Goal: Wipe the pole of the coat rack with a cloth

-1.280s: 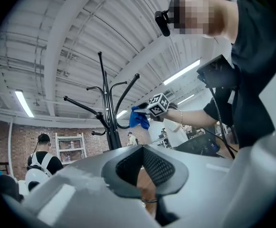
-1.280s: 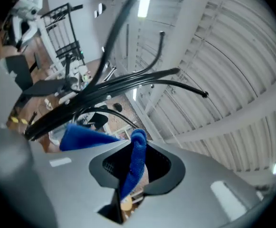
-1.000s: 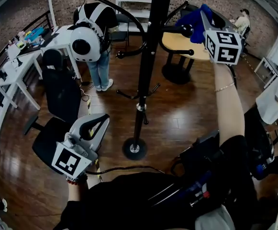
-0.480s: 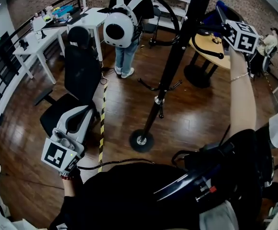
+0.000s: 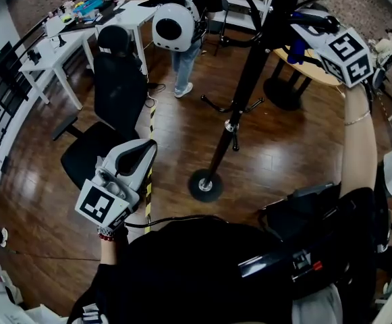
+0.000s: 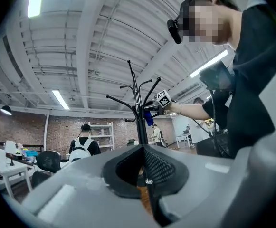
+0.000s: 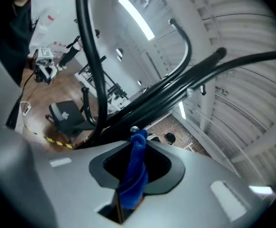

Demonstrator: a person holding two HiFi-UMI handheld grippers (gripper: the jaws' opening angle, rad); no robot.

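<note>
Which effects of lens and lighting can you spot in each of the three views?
Head view: fisheye bows the room's edges; light glares off the floor. Left gripper view: black corners ring the picture; the ceiling lamp blows out white. Right gripper view: the coat rack shows as a dark, backlit silhouette.

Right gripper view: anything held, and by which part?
Right gripper is shut on the blue cloth, pinched at a bunched fold; one end pokes past the jaws.

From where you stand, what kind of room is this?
Probably an open office or lab space: white desks with clutter, a black office chair, and brick walls under an exposed ceiling with strip lights.
</note>
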